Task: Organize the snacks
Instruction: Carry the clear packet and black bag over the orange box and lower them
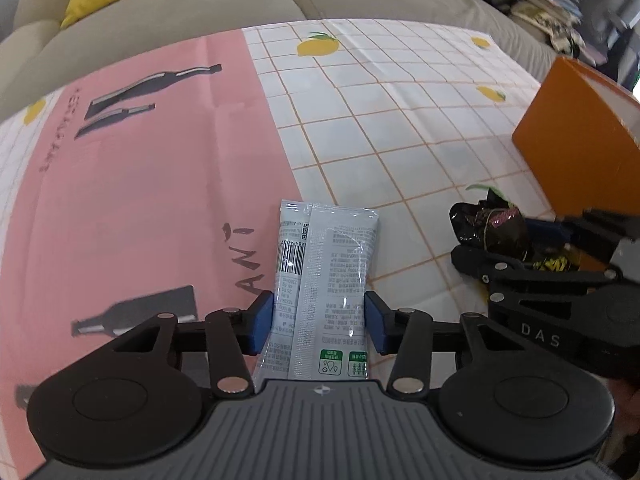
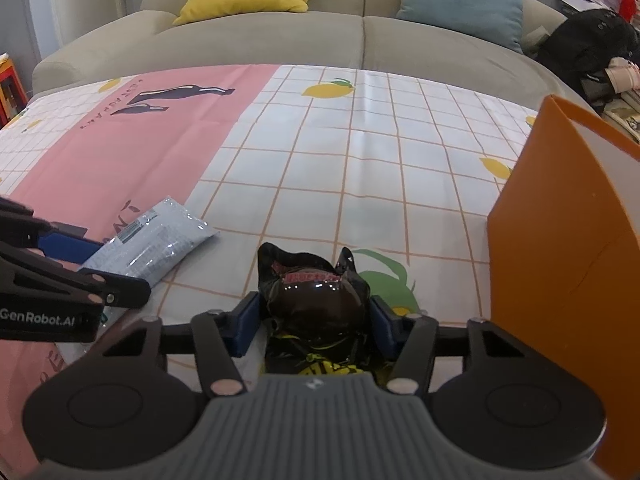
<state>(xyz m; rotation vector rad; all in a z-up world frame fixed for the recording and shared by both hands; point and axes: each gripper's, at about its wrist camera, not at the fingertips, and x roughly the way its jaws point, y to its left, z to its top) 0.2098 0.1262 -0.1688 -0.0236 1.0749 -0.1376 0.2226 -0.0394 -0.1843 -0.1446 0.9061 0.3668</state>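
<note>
Pick-up step: your left gripper (image 1: 319, 322) has its blue pads pressed on the sides of the pale blue packet (image 1: 326, 280), and your right gripper (image 2: 316, 322) is clamped on the black snack bag (image 2: 316, 300), both low on the tablecloth (image 2: 360, 152). Next calls for lifting clear over the orange box (image 2: 560, 280) wall just right. Open cloth ahead; grippers sit close together.

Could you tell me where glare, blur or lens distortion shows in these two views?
Left wrist: the table edge bows from fisheye distortion, the clutter top right is smeared, and the pale snack packet shows light glare. Right wrist: bright highlights on the black snack bag.
</note>
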